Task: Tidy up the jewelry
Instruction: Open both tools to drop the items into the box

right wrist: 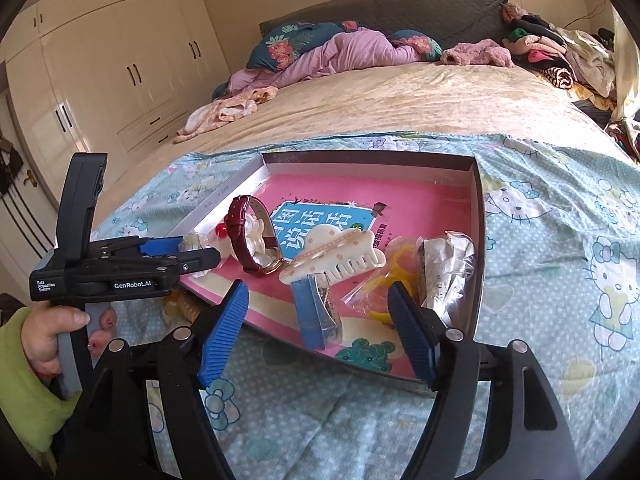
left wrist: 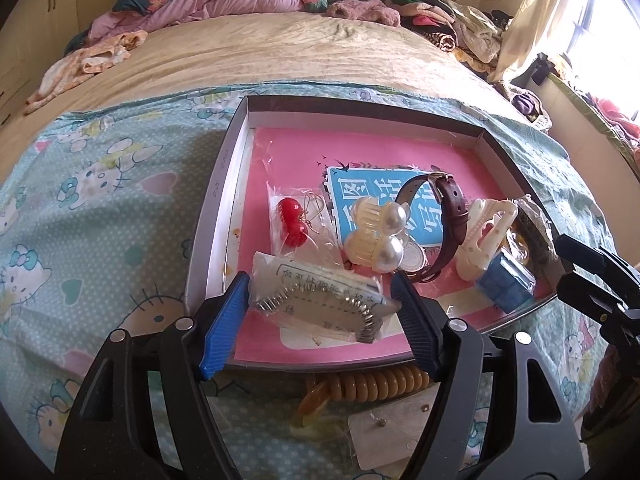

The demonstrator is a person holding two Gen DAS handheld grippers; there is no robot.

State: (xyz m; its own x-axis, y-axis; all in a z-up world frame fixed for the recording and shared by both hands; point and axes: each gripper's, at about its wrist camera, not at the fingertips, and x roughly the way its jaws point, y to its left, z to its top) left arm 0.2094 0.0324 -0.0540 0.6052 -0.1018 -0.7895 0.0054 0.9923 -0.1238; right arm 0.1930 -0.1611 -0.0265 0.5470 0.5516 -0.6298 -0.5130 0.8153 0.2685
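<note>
Bagged silver chain [left wrist: 320, 304] at the tray's [left wrist: 224, 184] near edge: light, slippery; grip the plastic's middle. Left gripper [left wrist: 318, 312] straddles it, jaws wide, not visibly closed on it. Right gripper [right wrist: 318, 320] wide open, holding nothing.

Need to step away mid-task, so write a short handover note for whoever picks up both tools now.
Left tool: jaws wide, over the tray's near corner. The bagged silver chain spans between its pads; a grip cannot be confirmed.
Right tool: open, holding nothing, hovering at the tray's near edge.
Already in the tray: watch, pearl clips, bagged red earrings, cream hair claw, blue box.
Left on the bedspread, outside the tray: amber coil tie and stud card.
</note>
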